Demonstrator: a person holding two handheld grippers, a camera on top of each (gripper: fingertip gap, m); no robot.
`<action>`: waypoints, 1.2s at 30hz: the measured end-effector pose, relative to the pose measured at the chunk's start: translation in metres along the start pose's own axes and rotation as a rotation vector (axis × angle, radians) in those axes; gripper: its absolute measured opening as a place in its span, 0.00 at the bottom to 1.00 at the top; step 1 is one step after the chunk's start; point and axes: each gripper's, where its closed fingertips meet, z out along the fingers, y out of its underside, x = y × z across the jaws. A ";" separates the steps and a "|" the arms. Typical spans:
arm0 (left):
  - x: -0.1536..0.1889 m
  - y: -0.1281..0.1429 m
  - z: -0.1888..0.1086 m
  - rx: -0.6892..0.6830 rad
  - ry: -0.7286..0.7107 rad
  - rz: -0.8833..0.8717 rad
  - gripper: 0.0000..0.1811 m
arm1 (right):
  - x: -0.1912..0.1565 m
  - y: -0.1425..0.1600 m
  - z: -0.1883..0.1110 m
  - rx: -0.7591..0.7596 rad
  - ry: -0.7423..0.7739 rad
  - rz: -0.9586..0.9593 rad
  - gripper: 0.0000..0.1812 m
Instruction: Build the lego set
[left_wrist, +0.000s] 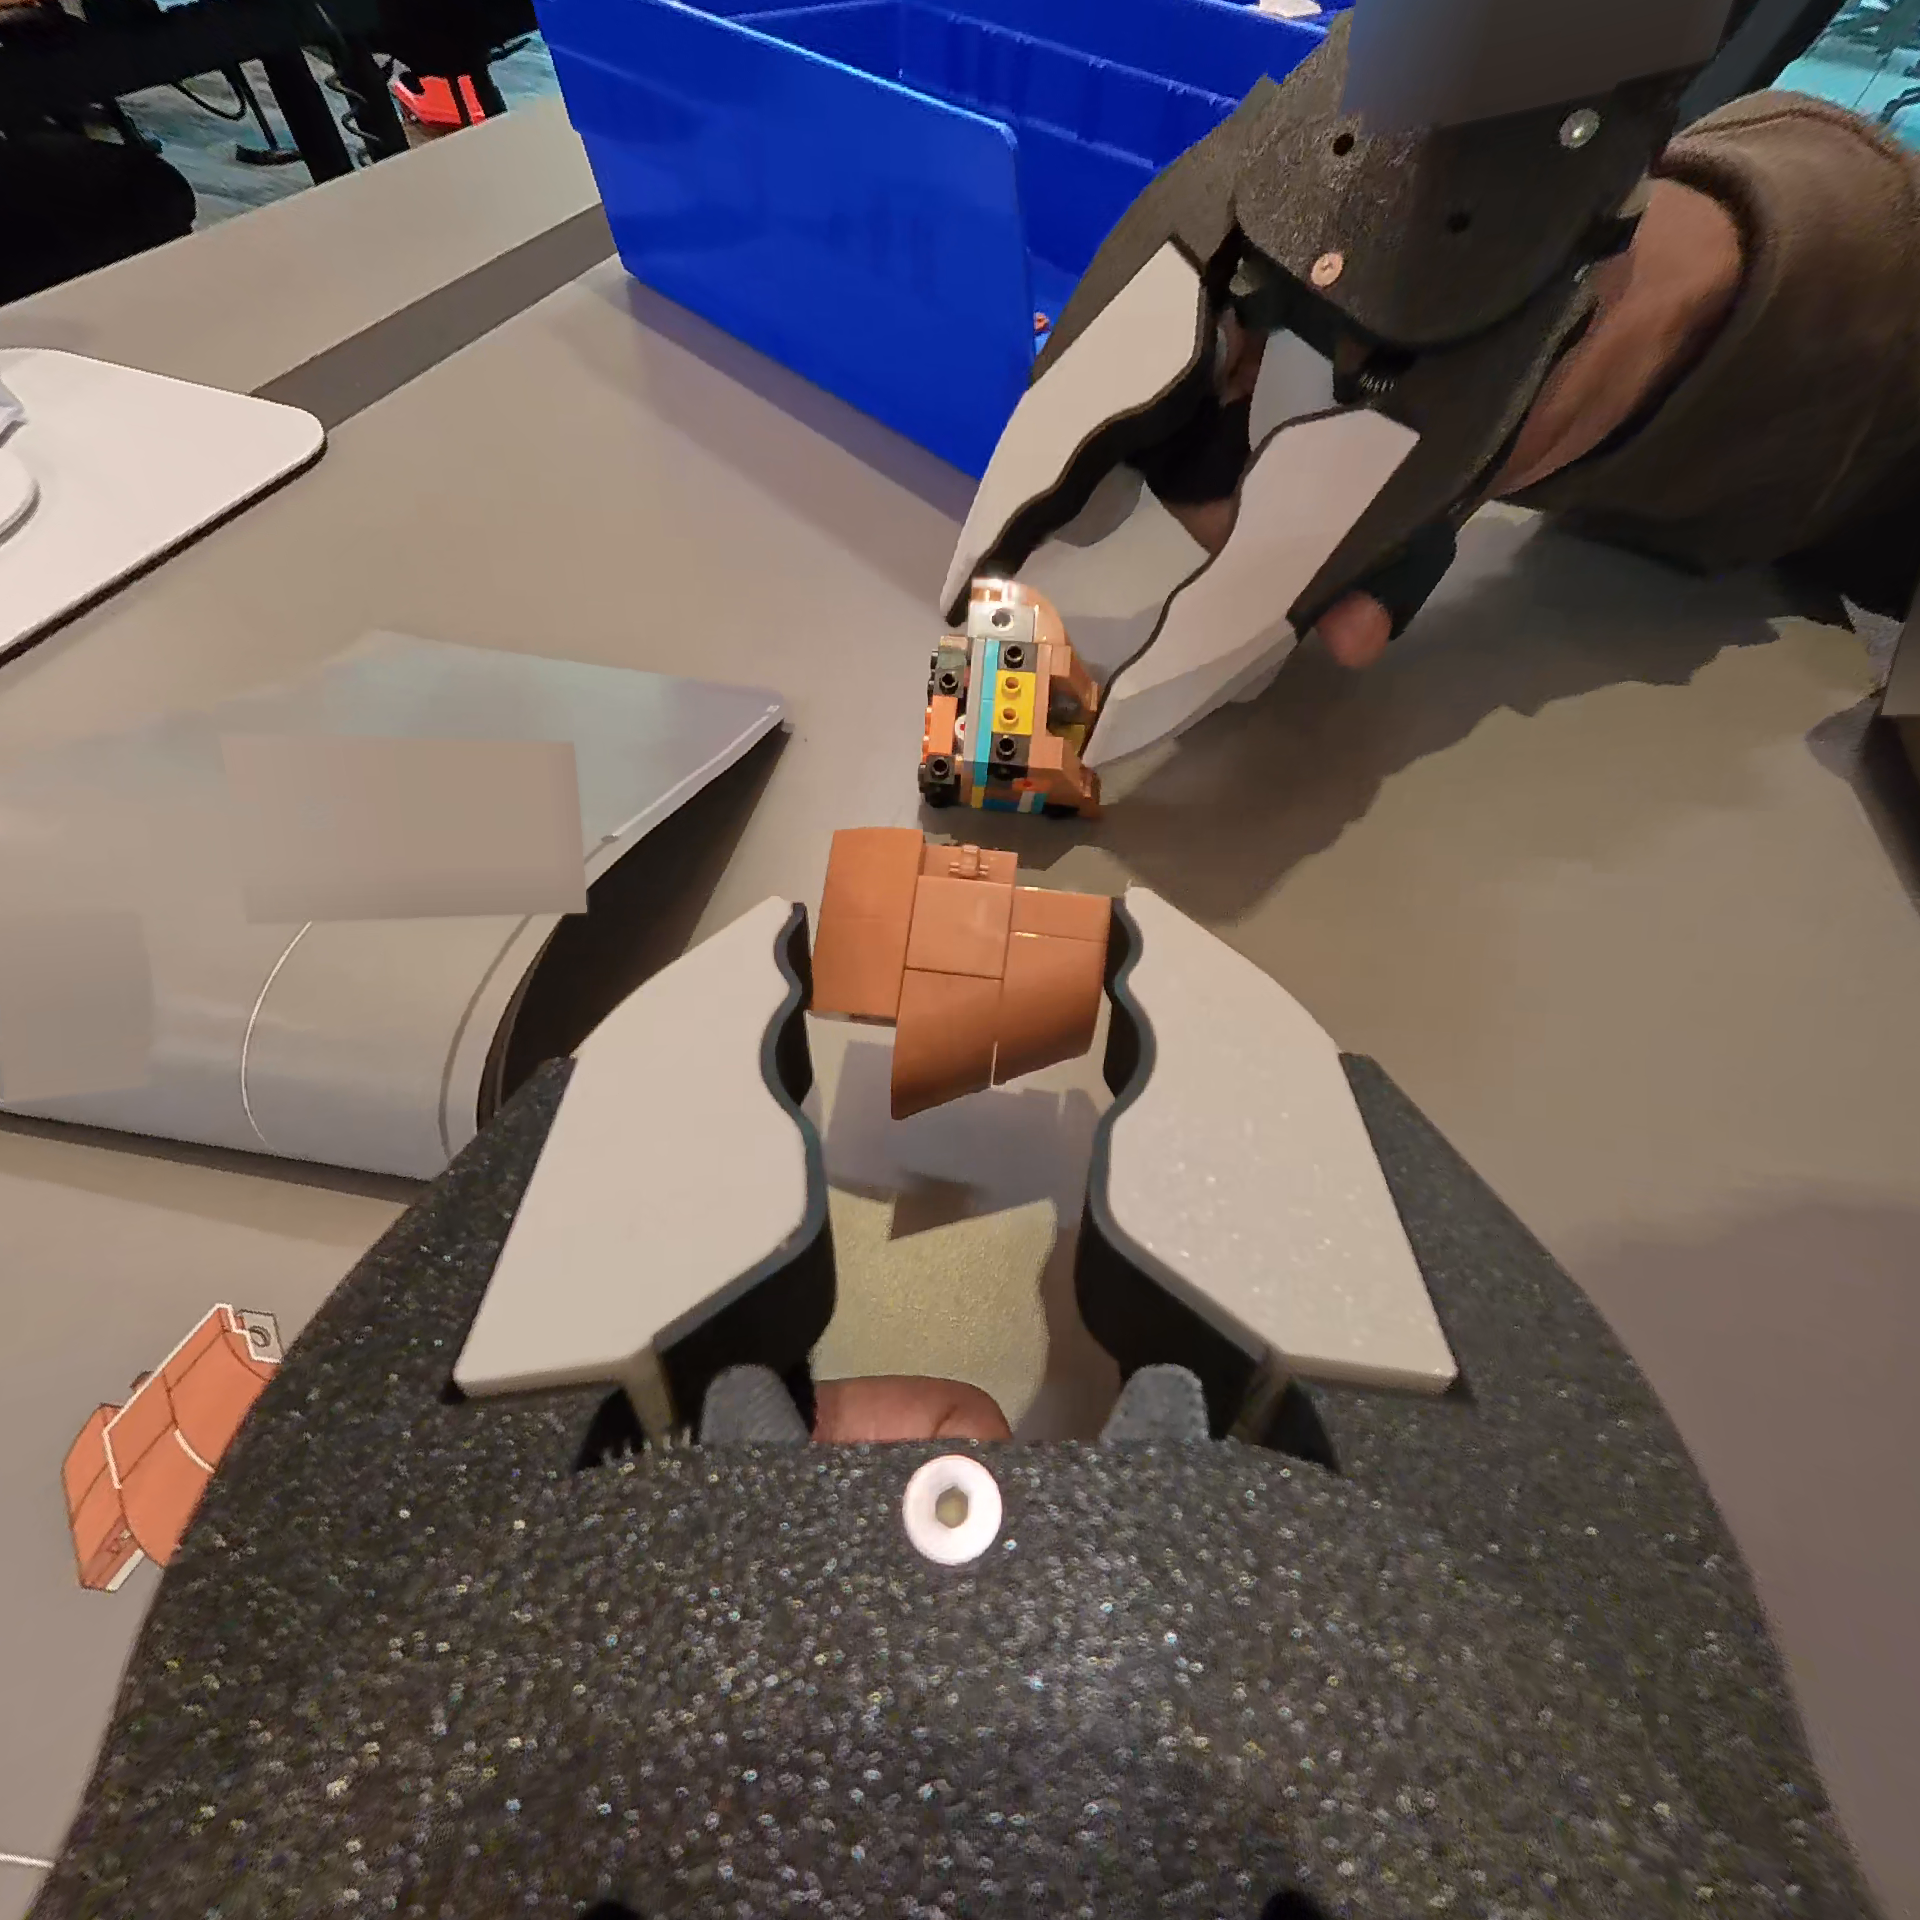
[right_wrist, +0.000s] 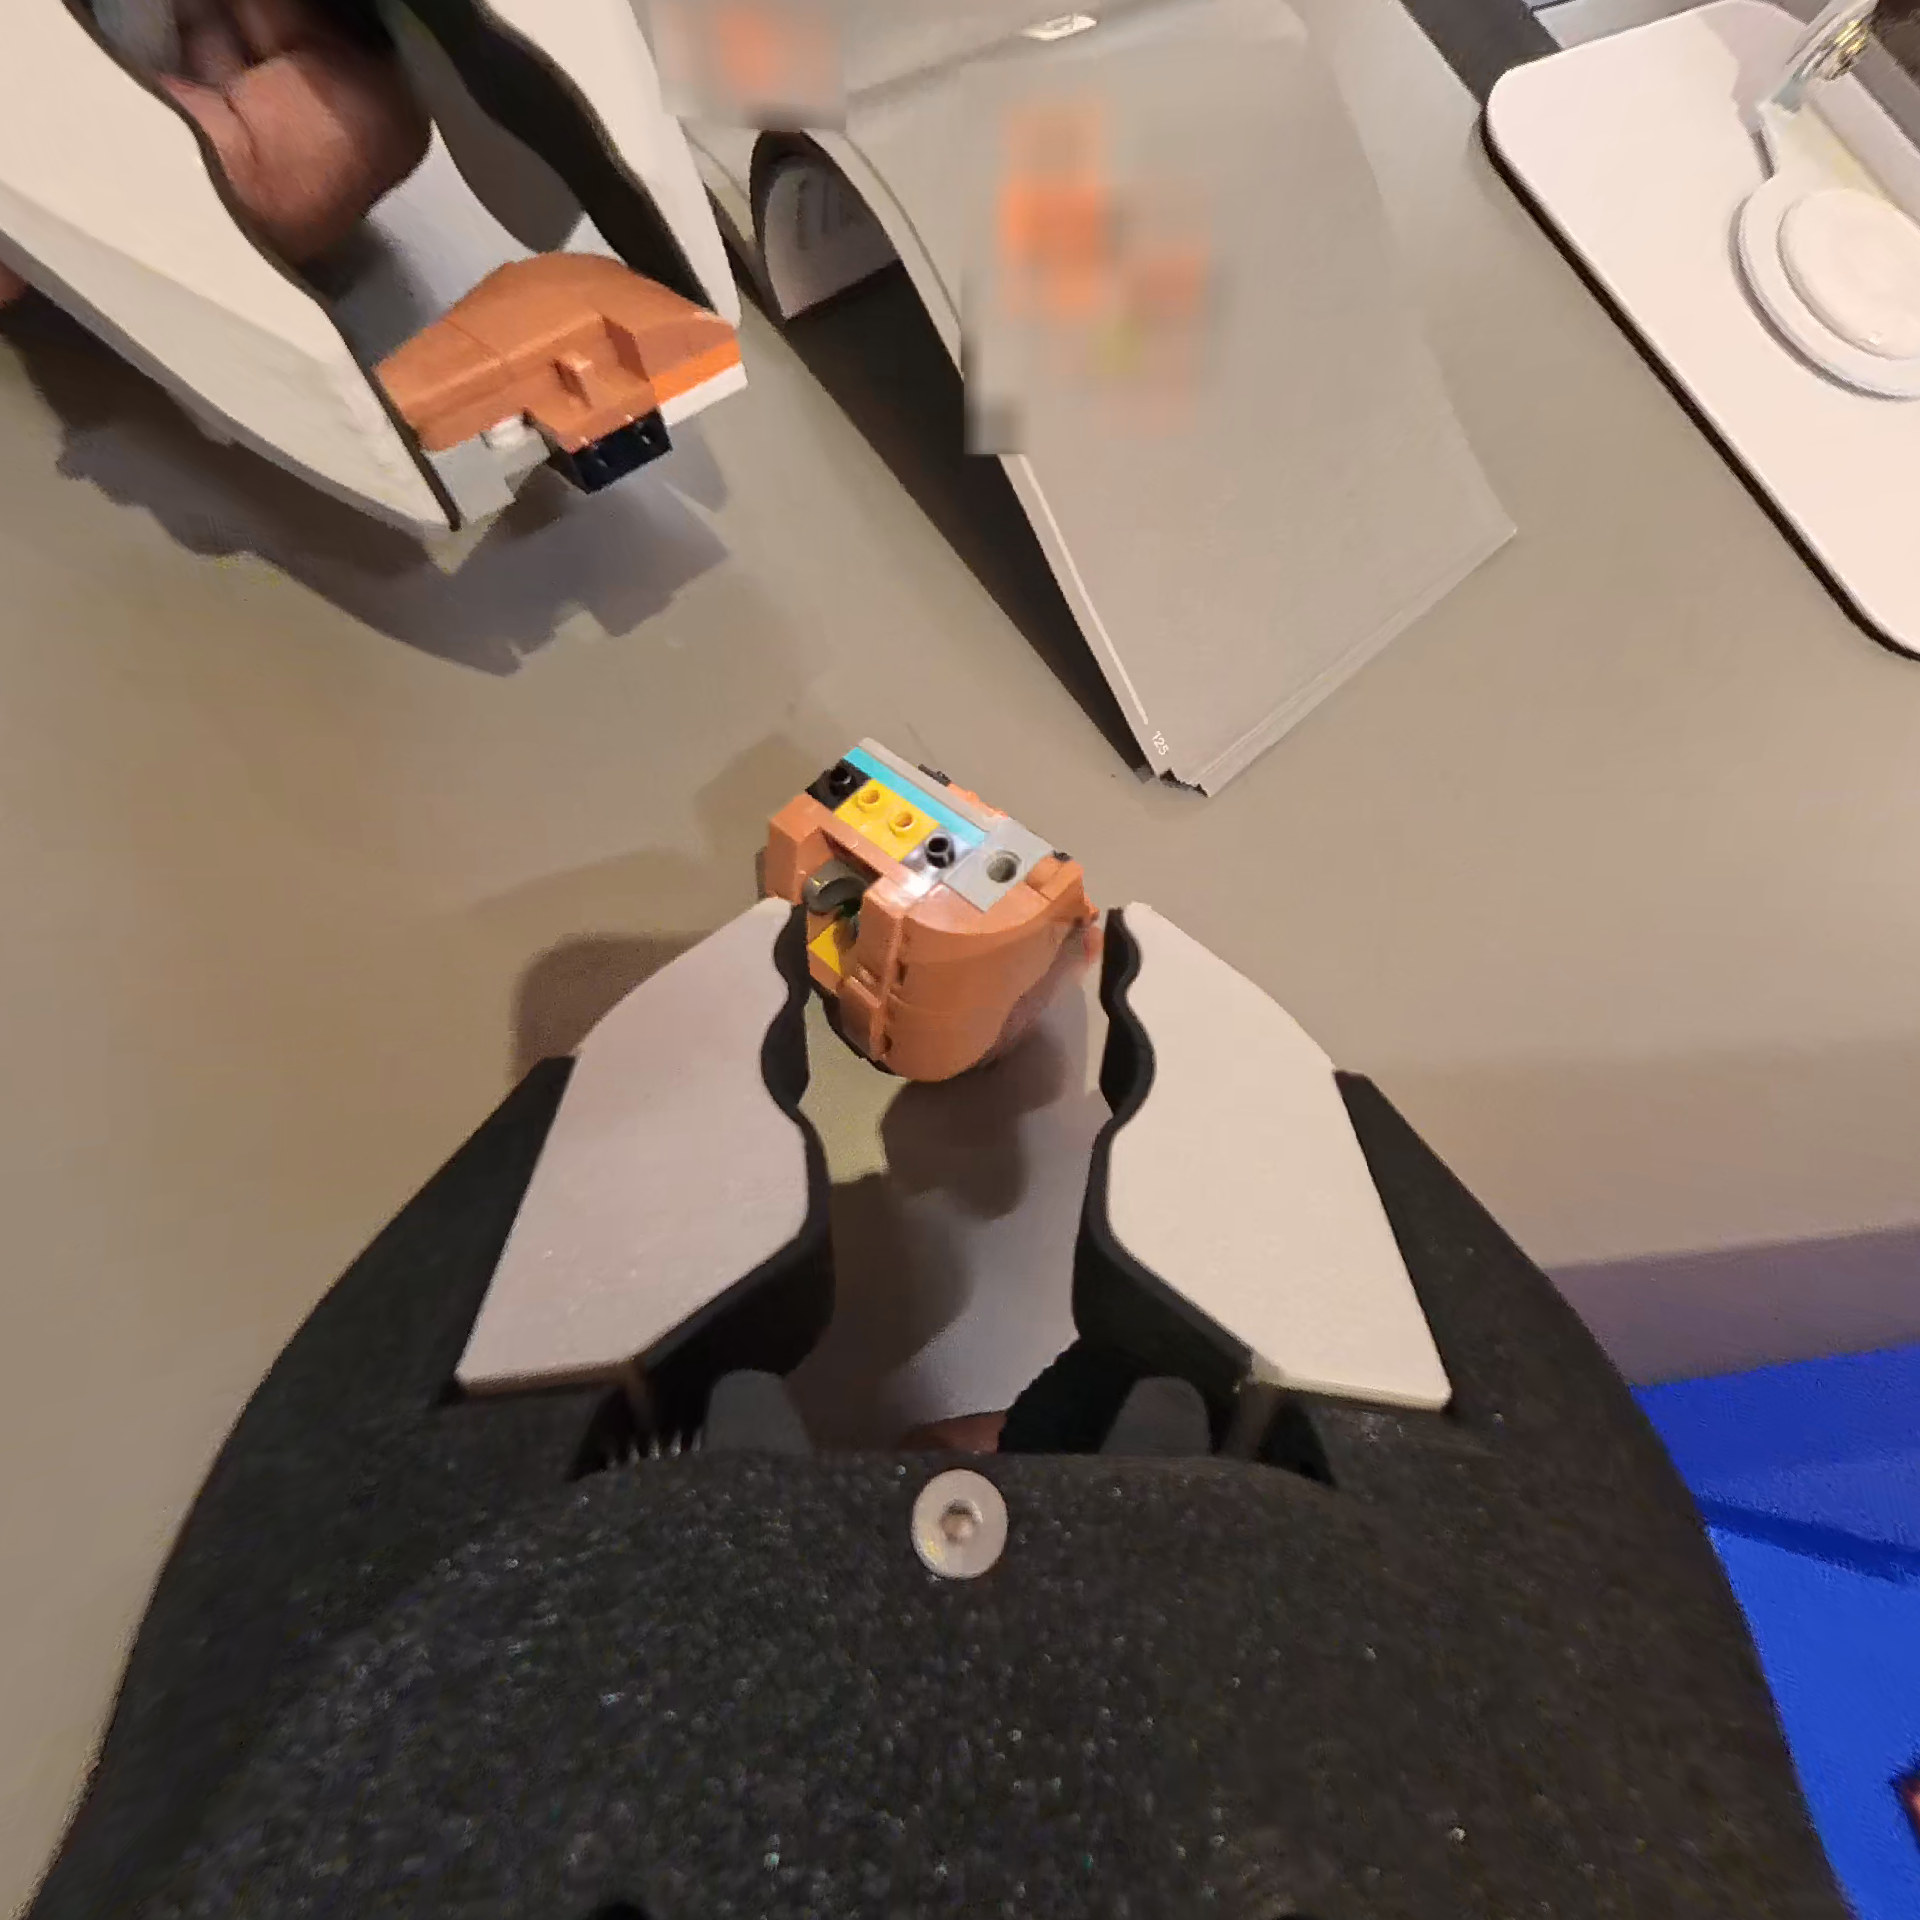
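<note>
Gripping the brown curved panel (left_wrist: 961, 971) in our left gripper (left_wrist: 961, 914), our right gripper (right_wrist: 945, 914) clamps the lego body (right_wrist: 925, 914) on the worktop (right_wrist: 312, 831).

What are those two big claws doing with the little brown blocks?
A person is building a lego model. The left gripper holds a smooth curved brown brick panel in the air. The right gripper steadies a chunky brown lego body with yellow and teal studs on the grey table. The two pieces are not yet joined.
</note>
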 end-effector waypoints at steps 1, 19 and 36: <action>0.000 0.000 0.000 0.002 -0.002 0.006 0.30 | -0.001 0.000 0.000 0.000 0.001 0.000 0.29; 0.002 -0.009 0.000 0.057 -0.010 -0.013 0.30 | 0.007 -0.021 -0.005 0.239 -0.325 0.609 0.23; -0.014 -0.043 -0.016 0.386 0.101 -0.521 0.30 | 0.000 -0.060 -0.013 0.474 -0.605 1.047 0.23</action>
